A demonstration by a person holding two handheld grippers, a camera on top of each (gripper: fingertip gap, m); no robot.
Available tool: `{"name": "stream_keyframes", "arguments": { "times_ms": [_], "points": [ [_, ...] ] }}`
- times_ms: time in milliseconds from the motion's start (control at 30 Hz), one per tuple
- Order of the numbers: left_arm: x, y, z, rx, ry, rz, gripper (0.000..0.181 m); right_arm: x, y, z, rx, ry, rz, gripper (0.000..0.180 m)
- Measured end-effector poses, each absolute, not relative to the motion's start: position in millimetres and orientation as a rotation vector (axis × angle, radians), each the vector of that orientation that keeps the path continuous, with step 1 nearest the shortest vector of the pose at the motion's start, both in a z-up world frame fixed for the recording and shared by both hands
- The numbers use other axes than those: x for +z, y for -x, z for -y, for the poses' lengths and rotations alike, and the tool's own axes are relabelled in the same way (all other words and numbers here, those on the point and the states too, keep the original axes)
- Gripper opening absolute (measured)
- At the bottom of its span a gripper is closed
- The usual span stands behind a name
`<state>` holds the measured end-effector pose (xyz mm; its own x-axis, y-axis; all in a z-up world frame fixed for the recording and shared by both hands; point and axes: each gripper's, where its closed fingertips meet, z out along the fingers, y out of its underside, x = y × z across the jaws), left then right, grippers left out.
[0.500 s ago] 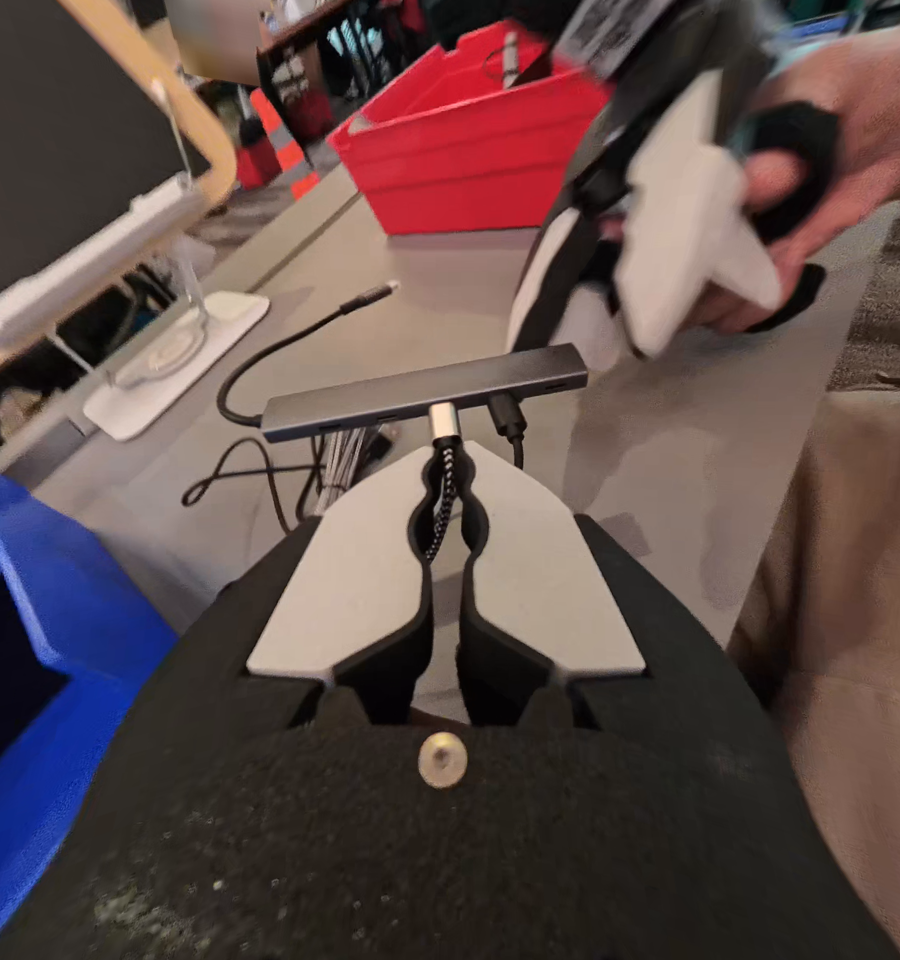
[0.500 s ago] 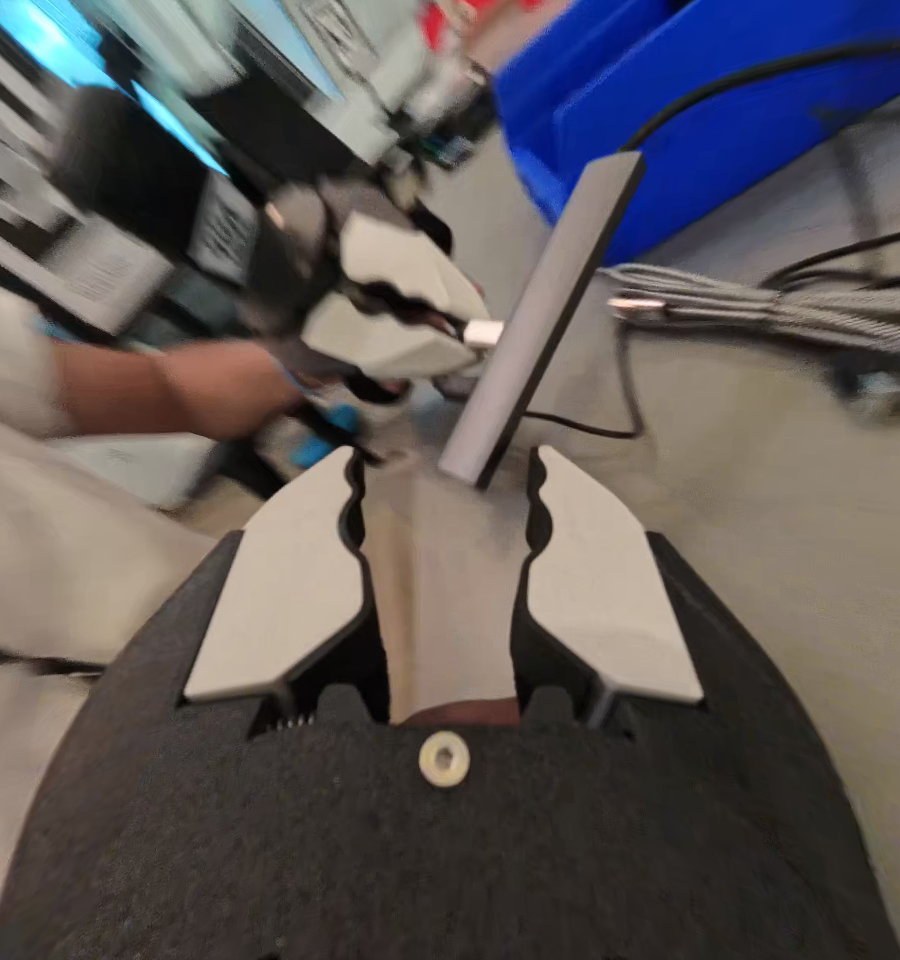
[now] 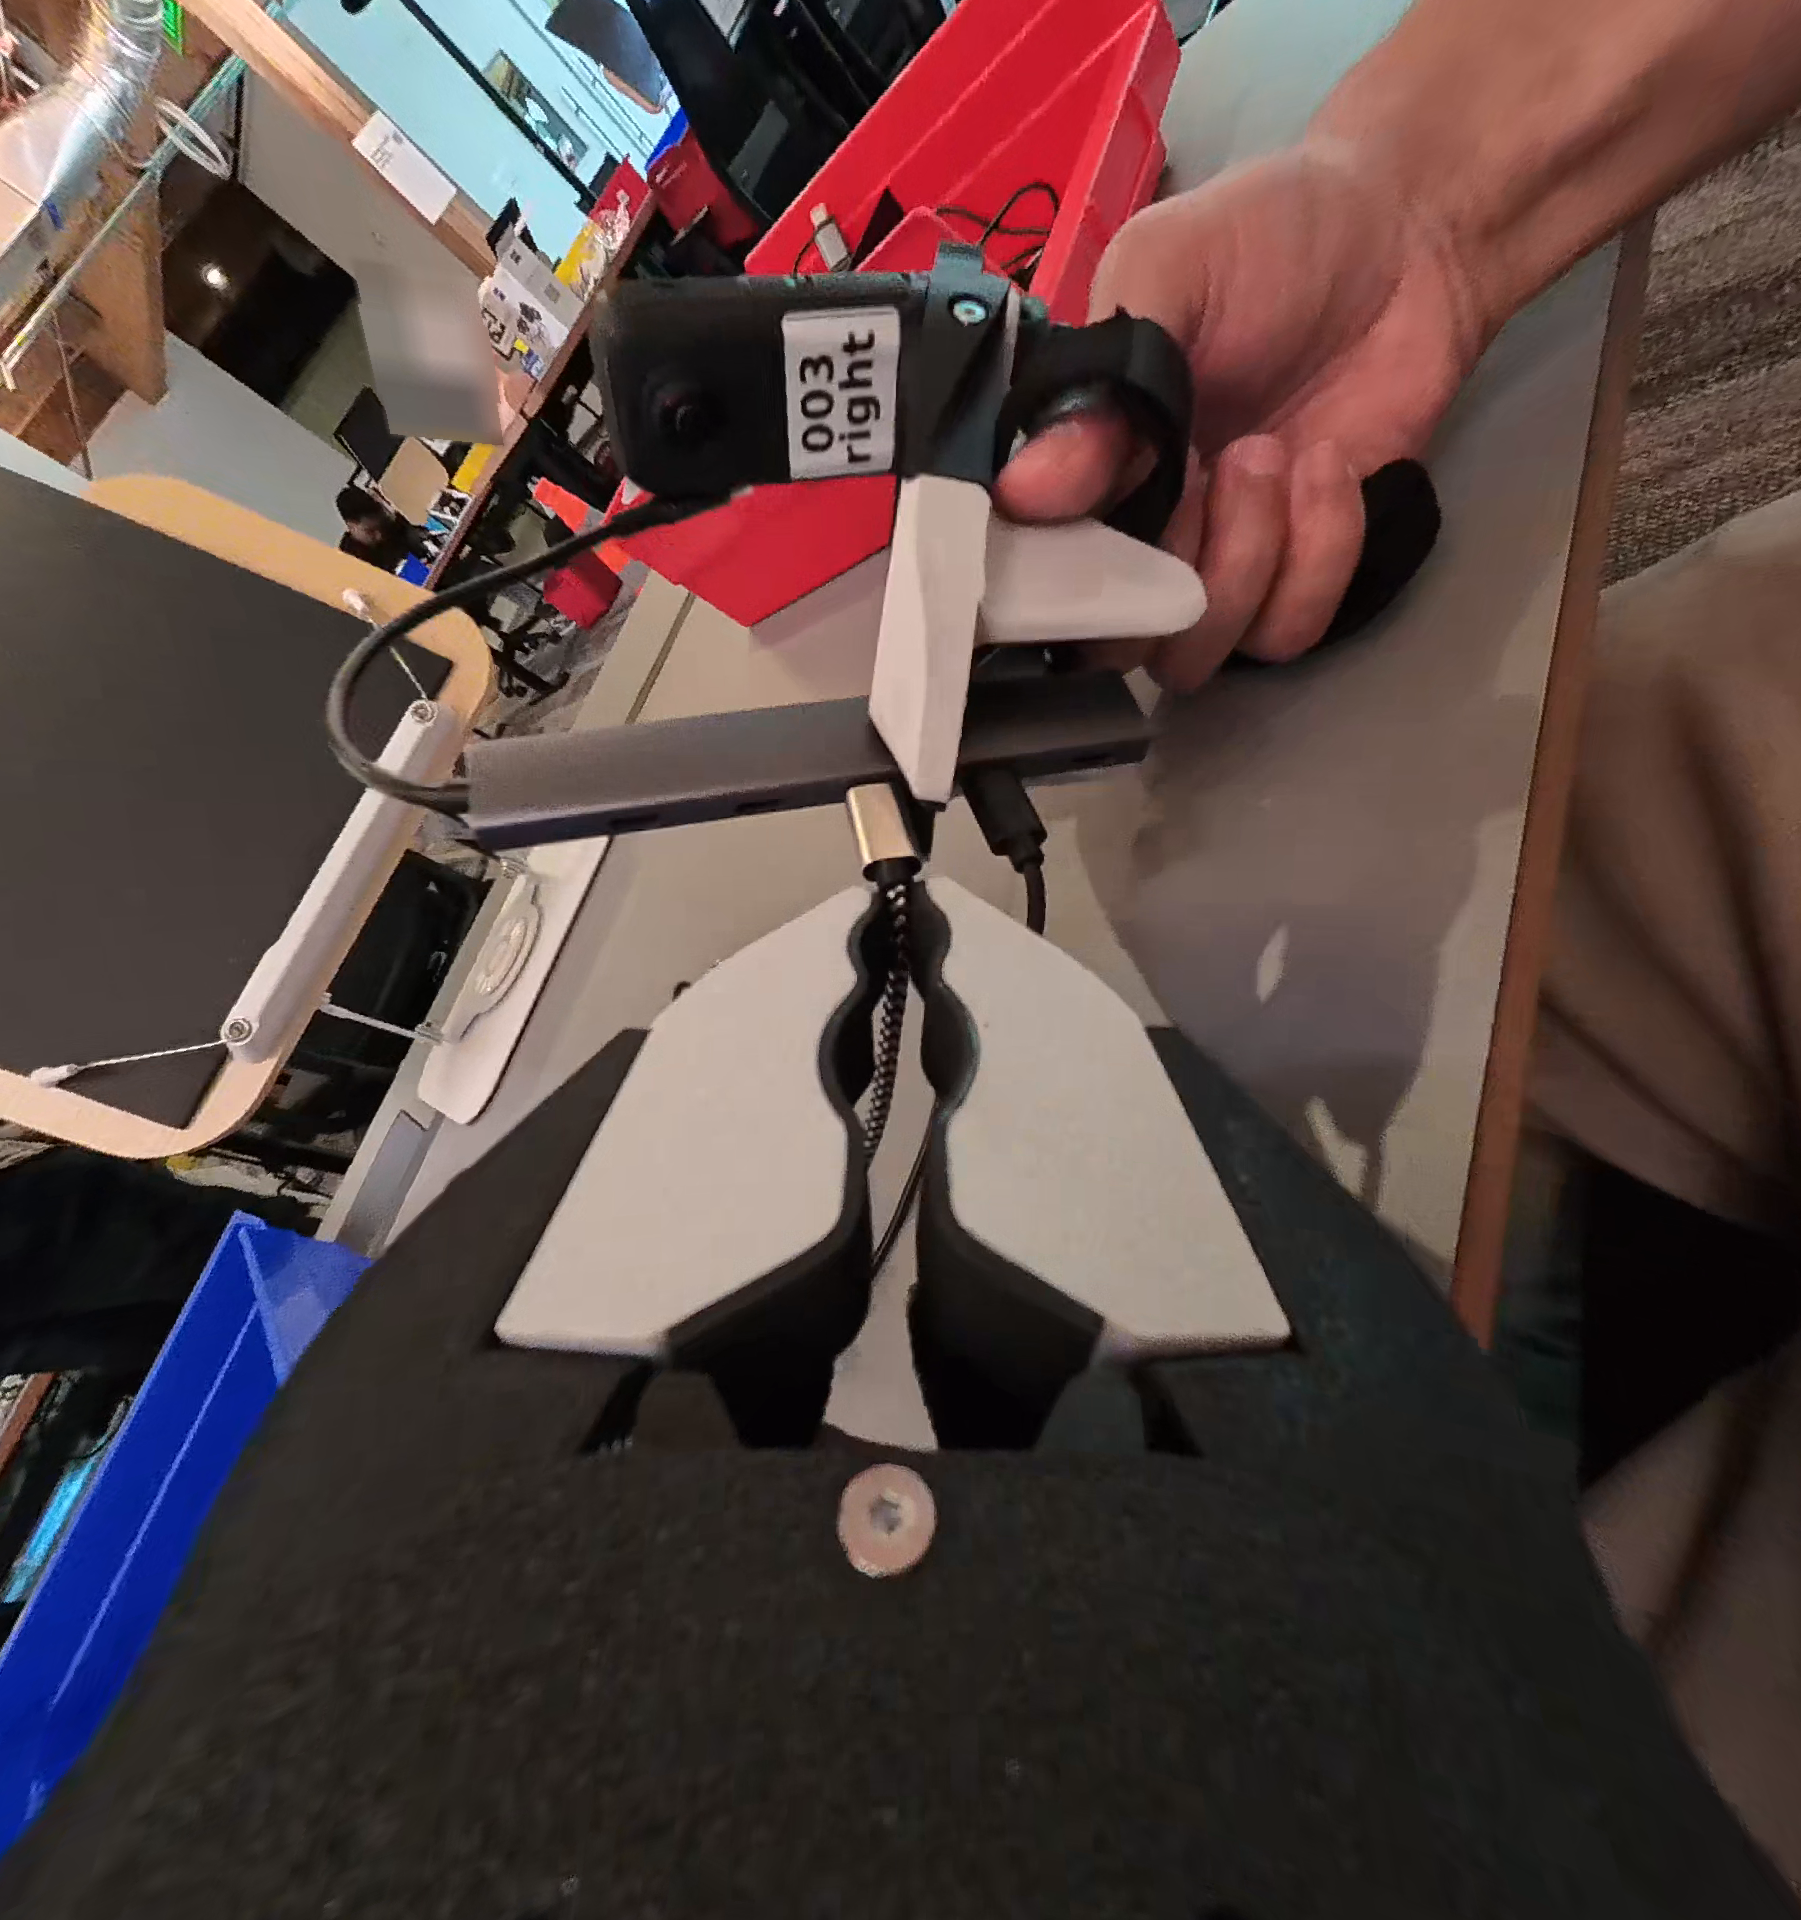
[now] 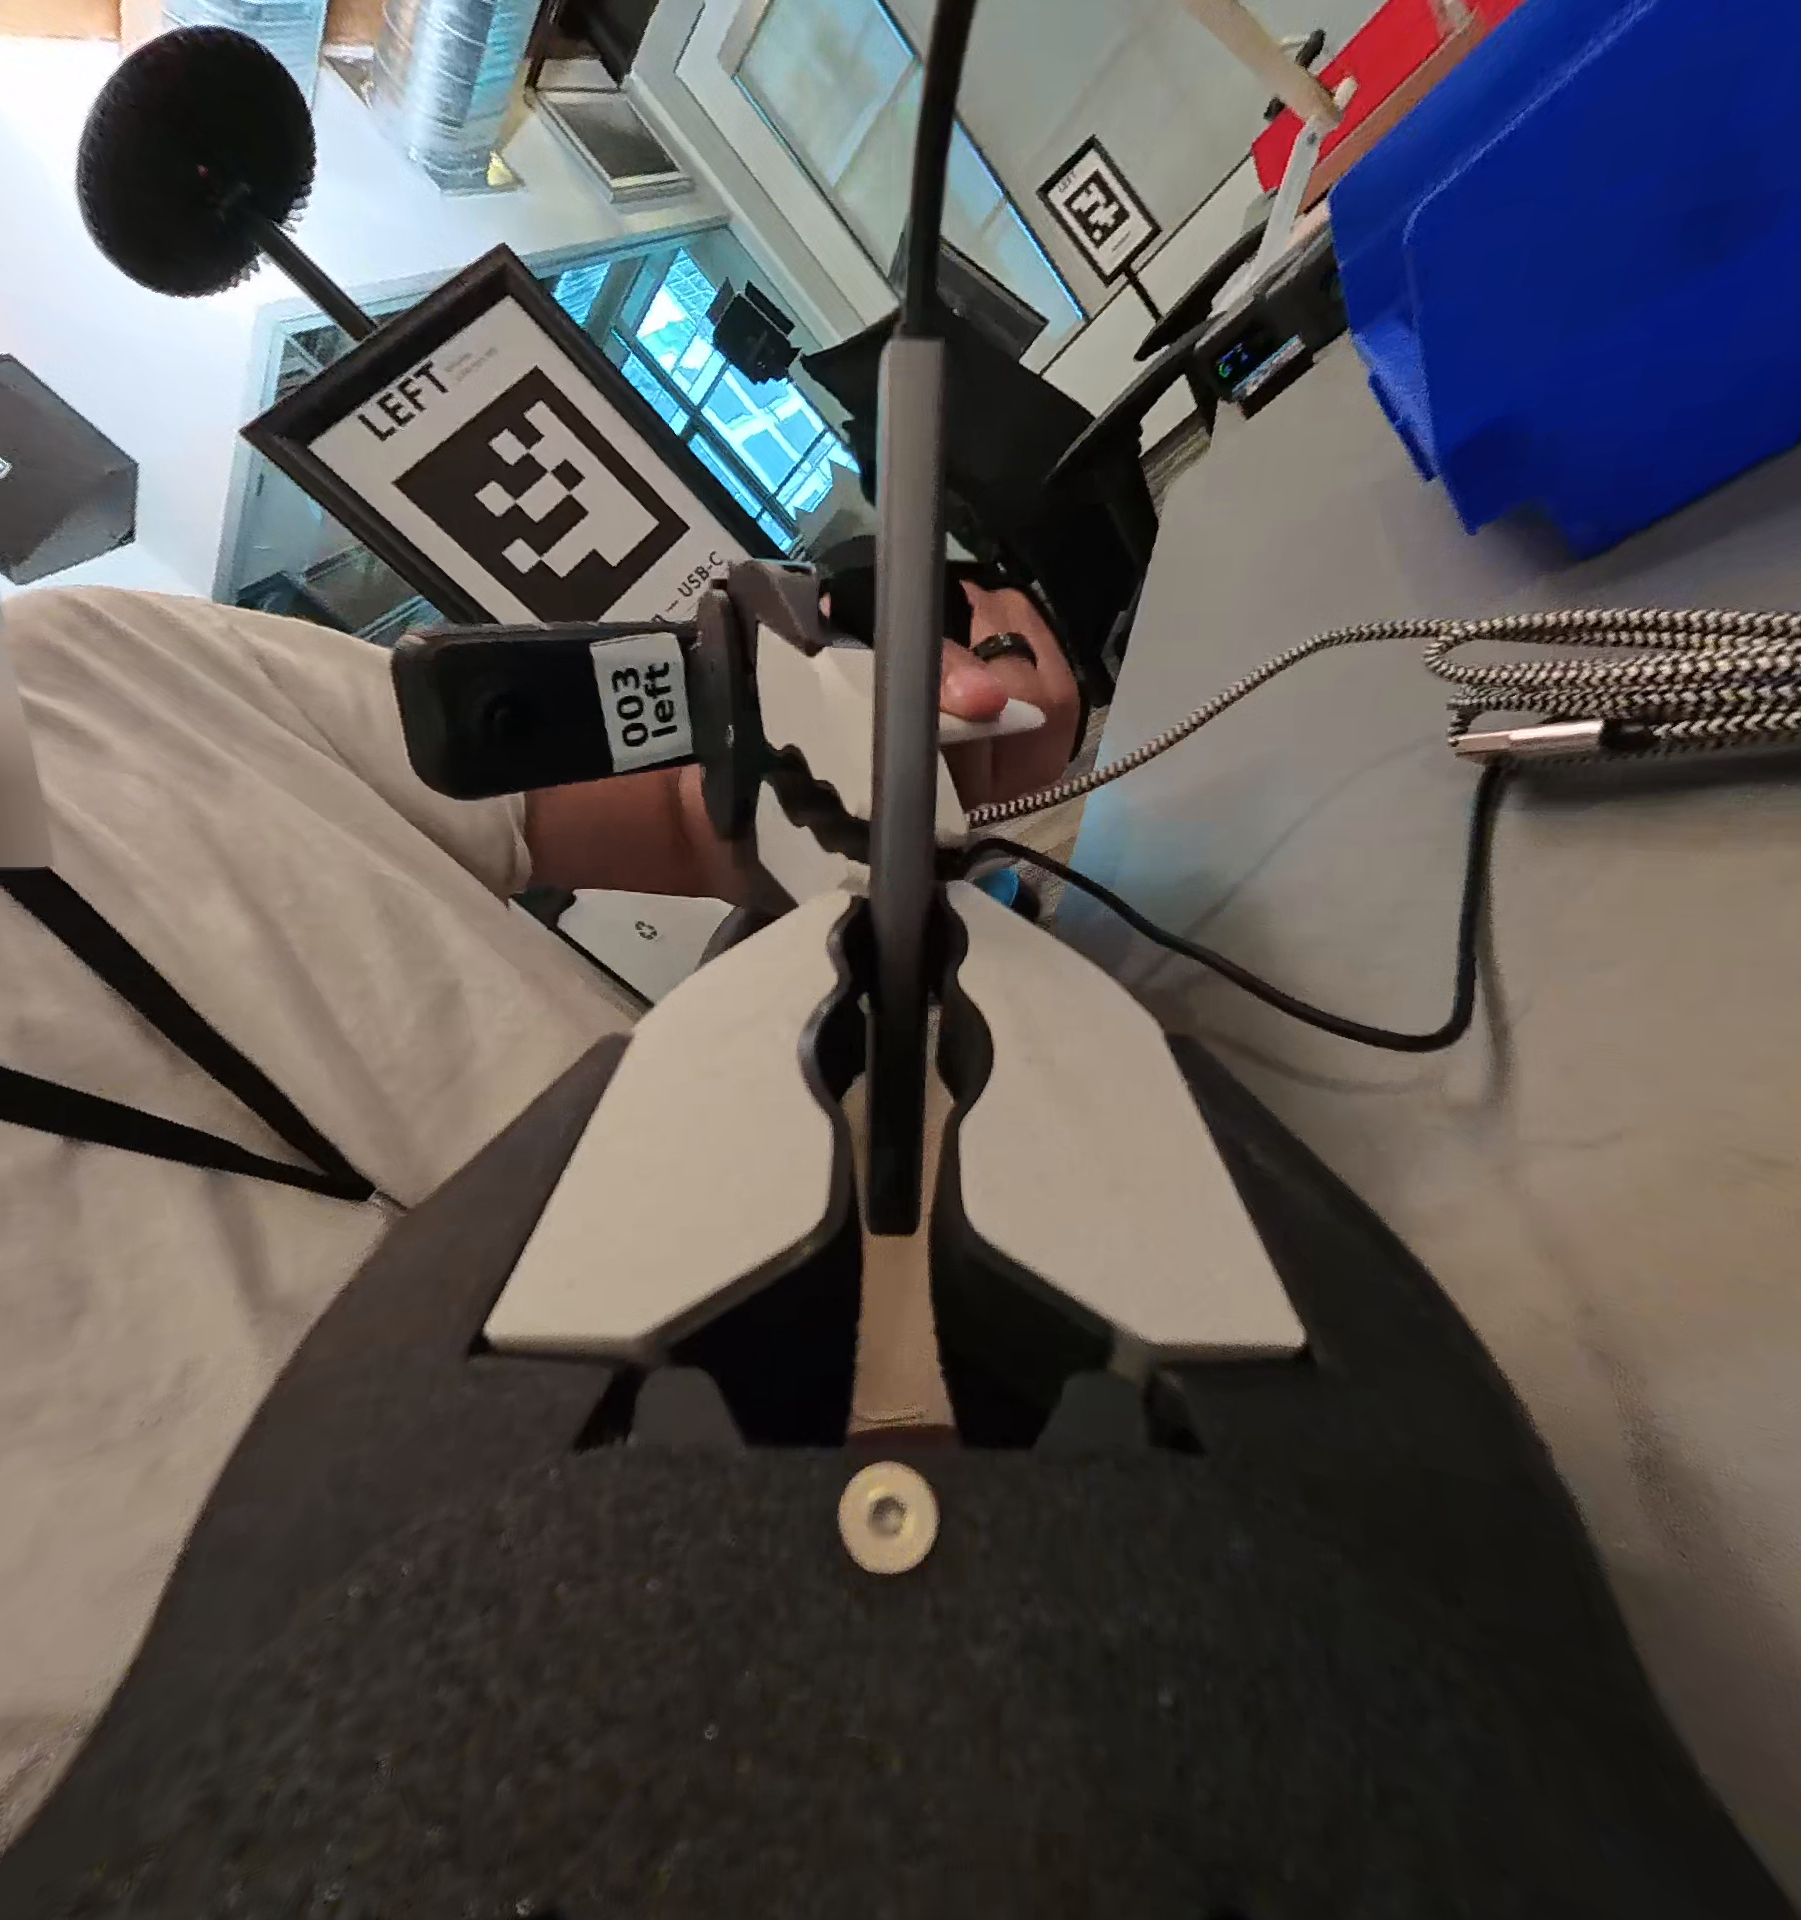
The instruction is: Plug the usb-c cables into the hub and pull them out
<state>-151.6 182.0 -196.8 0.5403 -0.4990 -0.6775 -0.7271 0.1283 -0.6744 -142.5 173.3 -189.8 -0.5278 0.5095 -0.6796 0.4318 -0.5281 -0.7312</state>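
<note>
Grey slim aluminium bar-shaped hub [image 3: 730,753] sits mid-frame in left wrist view, lifted off the grey tabletop [image 3: 1322,935], w/ a thin black lead curling off its left end. Right gripper [image 4: 894,925] is clenched on the hub, which runs edge-on up the centre of right wrist view. Left gripper [image 3: 898,914] grasps a black-and-white braided usb-c cable [image 3: 891,1023] just behind its silver plug [image 3: 878,831], plug seated in hub's near edge; a black plug [image 3: 1005,816] sits beside it. White printed stickers on both cameras; a framed checker-pattern marker sign [image 4: 506,488] upper left in right view.
</note>
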Motion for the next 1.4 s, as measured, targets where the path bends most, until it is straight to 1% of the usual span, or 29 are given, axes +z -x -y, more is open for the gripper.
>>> {"name": "stream_keyframes", "arguments": {
  "times_ms": [967,1000,1067,1100,1133,1200,1233,1300,1400],
  "points": [
    [-194,151,-172,0.083,1.560,-1.061,0.003,-188,141,-174,2.184,1.409,1.468,0.009],
    [-195,153,-172,0.092,1.567,-1.061,0.002,-185,140,-181,2.203,1.405,1.409,0.009],
    [-188,197,-172,0.152,1.602,-0.955,0.003,-166,114,-253,2.322,1.390,0.930,0.009],
    [-178,219,-174,0.115,1.617,-0.856,0.002,-161,98,-278,2.305,1.357,0.804,0.010],
    [-171,223,-177,0.086,1.605,-0.817,0.002,-165,106,-262,2.238,1.378,0.941,0.009],
    [-191,198,-194,0.232,1.641,-0.945,0.002,-179,143,-200,2.142,1.411,1.283,0.010],
    [-200,192,-205,0.306,1.665,-0.964,0.002,-183,154,-185,2.107,1.423,1.384,0.010],
    [-213,193,-215,0.212,1.772,-0.900,0.002,-184,163,-194,2.119,1.453,1.323,0.009],
    [-234,223,-223,0.147,1.947,-0.741,0.002,-187,163,-209,2.100,1.491,1.263,0.010]
  ]
}}
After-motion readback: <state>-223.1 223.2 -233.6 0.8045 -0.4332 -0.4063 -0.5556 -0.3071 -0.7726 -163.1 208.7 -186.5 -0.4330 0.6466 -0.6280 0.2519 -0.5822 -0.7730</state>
